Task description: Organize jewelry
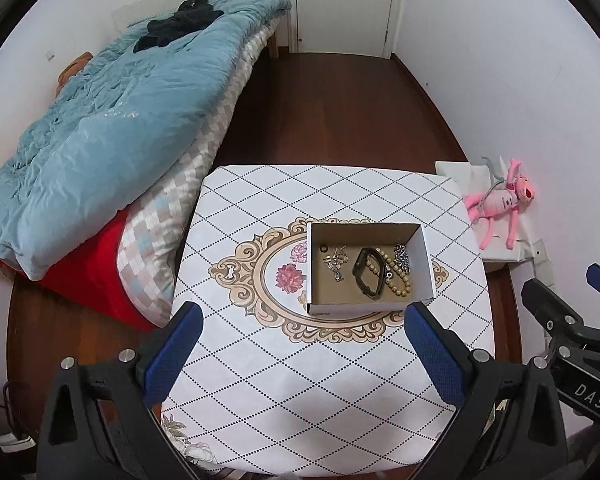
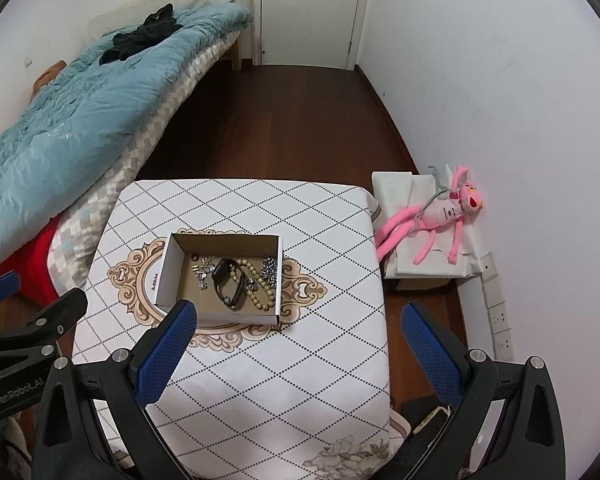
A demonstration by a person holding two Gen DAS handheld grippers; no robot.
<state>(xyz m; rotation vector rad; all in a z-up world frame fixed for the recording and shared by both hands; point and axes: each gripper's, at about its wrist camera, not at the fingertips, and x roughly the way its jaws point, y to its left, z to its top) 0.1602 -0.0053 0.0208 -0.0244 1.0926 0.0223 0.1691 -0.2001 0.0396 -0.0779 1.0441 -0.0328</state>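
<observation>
A small open cardboard box (image 1: 426, 258) sits on the patterned table (image 1: 300, 360); it also shows in the right wrist view (image 2: 168, 264). Inside lie a black wristband (image 1: 367, 274) (image 2: 228, 284), a tan bead bracelet (image 1: 396, 278) (image 2: 260, 286), a silver chain (image 1: 401, 258) (image 2: 269, 269), silver charms (image 1: 336, 262) (image 2: 203, 272) and a small dark ring (image 1: 323, 247). My left gripper (image 1: 304, 326) is open and empty, above the table in front of the box. My right gripper (image 2: 300, 324) is open and empty, over the table's right side.
A bed with a blue quilt (image 1: 112, 120) stands left of the table. A pink plush toy (image 2: 440, 212) lies on white packages (image 2: 396, 192) by the right wall. Dark wood floor (image 1: 320, 112) runs to a white door (image 1: 344, 4). Wall sockets (image 2: 498, 312) are at right.
</observation>
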